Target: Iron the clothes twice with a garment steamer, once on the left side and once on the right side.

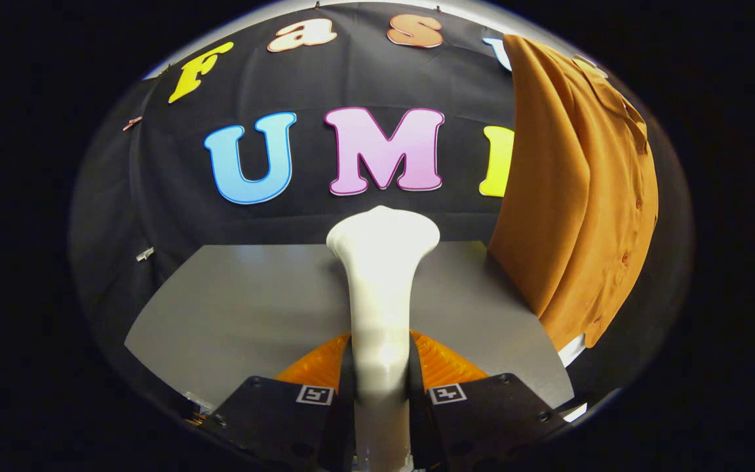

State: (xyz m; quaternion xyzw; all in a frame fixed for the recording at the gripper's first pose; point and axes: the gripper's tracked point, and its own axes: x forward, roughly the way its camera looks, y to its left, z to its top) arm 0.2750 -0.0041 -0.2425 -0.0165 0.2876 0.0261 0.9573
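the gripper (381, 377) is clenched on the handle of a white garment steamer (381, 262), both fingers pressing its sides. the steamer head rises above a grey table (233, 308), well apart from the orange shirt (574, 196) hanging ahead to the right. both passes look left to do.

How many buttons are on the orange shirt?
3 that I can make out, all along the front edge of the orange shirt hanging beyond the claw: one high, one lower, one near the hem. Folds may hide more. The claw grips the steamer.
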